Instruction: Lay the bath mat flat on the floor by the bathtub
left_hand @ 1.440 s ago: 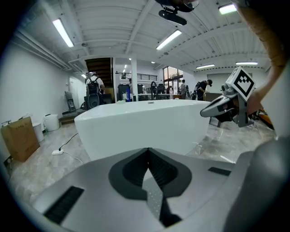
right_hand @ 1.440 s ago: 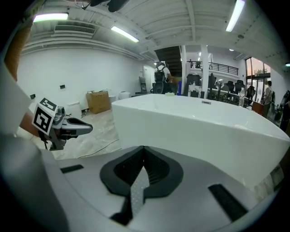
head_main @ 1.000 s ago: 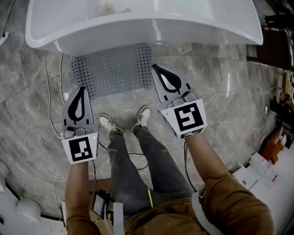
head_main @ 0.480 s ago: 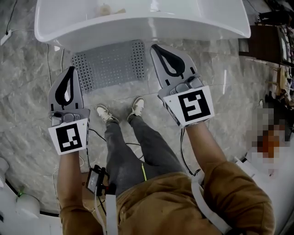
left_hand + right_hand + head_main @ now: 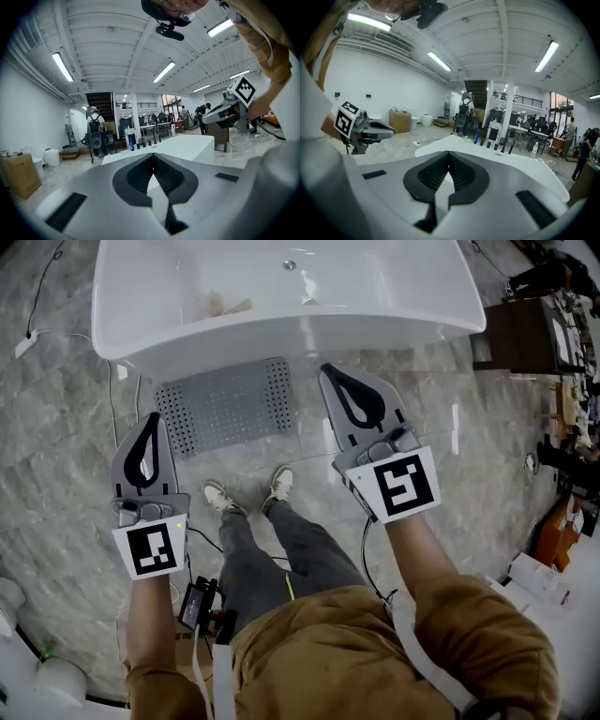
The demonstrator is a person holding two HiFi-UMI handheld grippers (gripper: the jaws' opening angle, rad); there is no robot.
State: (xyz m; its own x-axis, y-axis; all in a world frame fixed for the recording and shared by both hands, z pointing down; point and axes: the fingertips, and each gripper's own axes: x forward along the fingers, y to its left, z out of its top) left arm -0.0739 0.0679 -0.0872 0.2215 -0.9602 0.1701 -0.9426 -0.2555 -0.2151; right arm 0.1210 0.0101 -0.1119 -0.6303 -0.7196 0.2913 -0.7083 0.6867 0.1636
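Observation:
The grey perforated bath mat [image 5: 225, 405] lies flat on the marble floor right against the white bathtub [image 5: 281, 329]. My left gripper [image 5: 153, 418] hovers high above the floor just left of the mat, jaws shut and empty. On the other side my right gripper [image 5: 330, 371] hangs over the mat's right end, also shut with nothing in it. In the left gripper view the jaws [image 5: 153, 157] meet in front of the tub [image 5: 187, 146], and the right gripper [image 5: 229, 110] shows at the right. The right gripper view shows shut jaws [image 5: 449, 154] above the tub [image 5: 497, 157].
The person's shoes [image 5: 220, 496] stand on the floor just in front of the mat. Cables [image 5: 112, 399] trail on the floor left of the mat. White containers [image 5: 56, 676] sit at the bottom left, boxes [image 5: 539, 582] at the right, dark furniture [image 5: 520, 334] at the upper right.
Both grippers have risen, staying shut and empty. The view has pulled back, so the tub, mat and shoes look smaller and more of the tub's inside shows.

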